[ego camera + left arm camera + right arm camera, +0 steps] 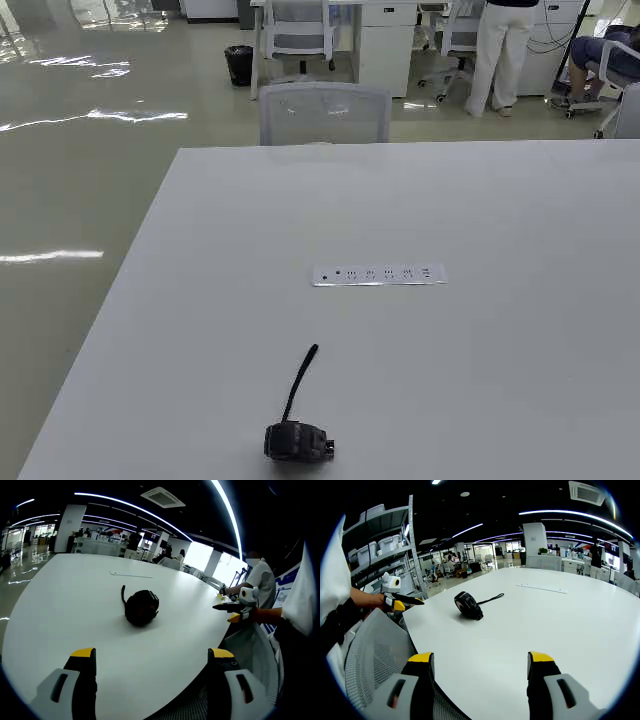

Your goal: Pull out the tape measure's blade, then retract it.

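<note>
Left gripper view shows the left gripper (152, 680) with its jaws spread wide and empty, held short of the tape measure (141, 608) and well apart from it. The right gripper (480, 685) is likewise spread apart and holds nothing, also short of the tape measure. The black tape measure lies on the white table (500, 380), with its black strap (300, 382) trailing away behind it. Beyond the tape measure a white power strip (378, 275) lies flat. Farther past it a grey mesh chair (324, 113) stands at the far edge.
</note>
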Motion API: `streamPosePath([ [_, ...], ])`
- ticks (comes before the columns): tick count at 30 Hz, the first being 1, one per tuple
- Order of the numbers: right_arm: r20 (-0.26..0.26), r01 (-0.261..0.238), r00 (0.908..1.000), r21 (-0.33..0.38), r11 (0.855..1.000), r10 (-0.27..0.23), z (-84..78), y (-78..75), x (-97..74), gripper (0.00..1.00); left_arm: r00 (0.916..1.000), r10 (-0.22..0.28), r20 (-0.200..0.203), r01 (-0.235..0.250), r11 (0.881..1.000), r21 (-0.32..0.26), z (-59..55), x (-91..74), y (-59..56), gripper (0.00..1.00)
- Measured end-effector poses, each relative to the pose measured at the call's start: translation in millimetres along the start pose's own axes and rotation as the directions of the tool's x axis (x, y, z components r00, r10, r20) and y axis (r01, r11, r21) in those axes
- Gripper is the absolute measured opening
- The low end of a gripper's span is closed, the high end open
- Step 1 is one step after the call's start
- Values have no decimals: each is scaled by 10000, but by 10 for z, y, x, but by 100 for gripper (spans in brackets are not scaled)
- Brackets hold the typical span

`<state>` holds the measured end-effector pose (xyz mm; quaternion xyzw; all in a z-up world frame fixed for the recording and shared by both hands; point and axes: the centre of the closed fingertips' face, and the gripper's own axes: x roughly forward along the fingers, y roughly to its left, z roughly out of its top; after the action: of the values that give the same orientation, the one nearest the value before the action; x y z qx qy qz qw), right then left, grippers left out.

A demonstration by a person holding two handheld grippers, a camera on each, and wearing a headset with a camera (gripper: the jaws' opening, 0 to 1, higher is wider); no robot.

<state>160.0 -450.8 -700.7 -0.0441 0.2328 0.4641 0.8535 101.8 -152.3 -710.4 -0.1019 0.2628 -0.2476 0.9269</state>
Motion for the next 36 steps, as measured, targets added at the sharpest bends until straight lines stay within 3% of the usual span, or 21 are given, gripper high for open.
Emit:
streamPosePath([
  [36, -224, -172, 9996, -250, 9995, 167, -14, 47, 46, 76, 10000, 45, -47, -45, 10000, 21, 0, 6, 40, 88],
])
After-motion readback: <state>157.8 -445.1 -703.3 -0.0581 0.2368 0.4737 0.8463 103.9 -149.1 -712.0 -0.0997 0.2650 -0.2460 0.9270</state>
